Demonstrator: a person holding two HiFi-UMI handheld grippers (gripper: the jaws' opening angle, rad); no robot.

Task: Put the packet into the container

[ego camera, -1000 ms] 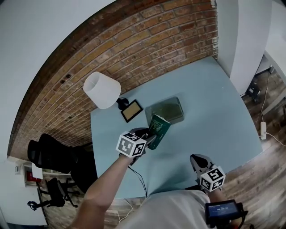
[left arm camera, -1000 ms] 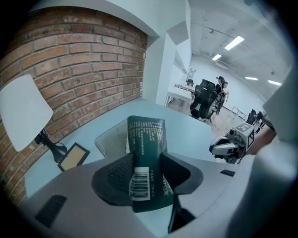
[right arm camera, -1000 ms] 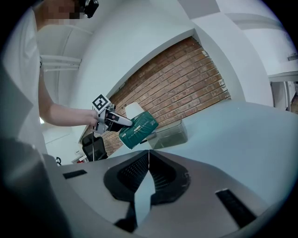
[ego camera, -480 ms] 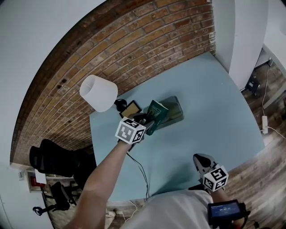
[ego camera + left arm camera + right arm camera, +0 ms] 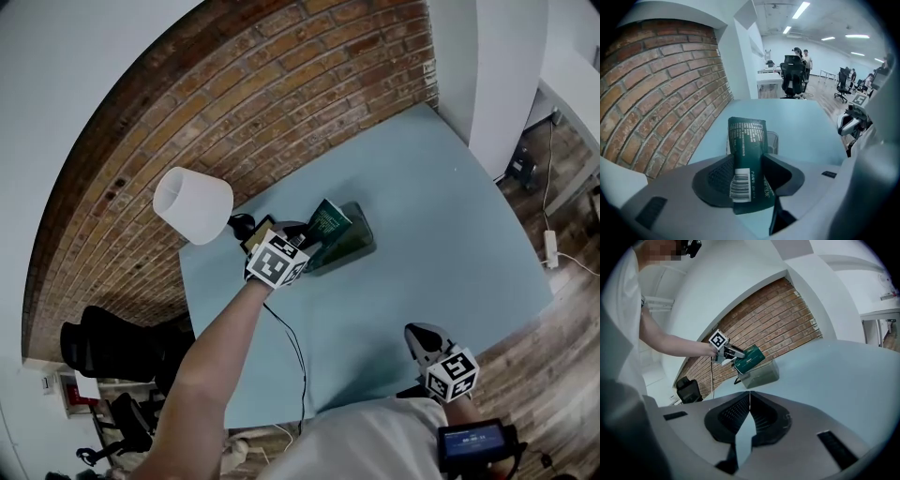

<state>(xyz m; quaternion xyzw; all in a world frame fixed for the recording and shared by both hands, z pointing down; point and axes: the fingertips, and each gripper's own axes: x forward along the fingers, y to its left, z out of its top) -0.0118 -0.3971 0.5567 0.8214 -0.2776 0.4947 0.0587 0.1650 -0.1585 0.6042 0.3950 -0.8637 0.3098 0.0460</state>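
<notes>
A dark green packet (image 5: 328, 223) with a barcode label (image 5: 741, 185) is clamped in my left gripper (image 5: 305, 246), held in the air just over the clear plastic container (image 5: 349, 246). In the left gripper view the packet (image 5: 747, 154) stands between both pads and the container's rim (image 5: 772, 139) shows behind it. The right gripper view shows the packet (image 5: 749, 359) tilted above the container (image 5: 761, 374). My right gripper (image 5: 419, 339) hangs near the table's near edge, jaws shut (image 5: 749, 401) with nothing between them.
A white lamp shade (image 5: 192, 204) stands at the table's back left, with a small framed picture (image 5: 255, 234) beside it. A black cable (image 5: 292, 347) runs over the pale blue table (image 5: 441, 244). Brick wall (image 5: 281, 84) lies behind; office chairs (image 5: 103, 342) stand left.
My left gripper has carried the packet away from me toward the wall and up over the container. The right gripper has stayed near the table's near edge.
</notes>
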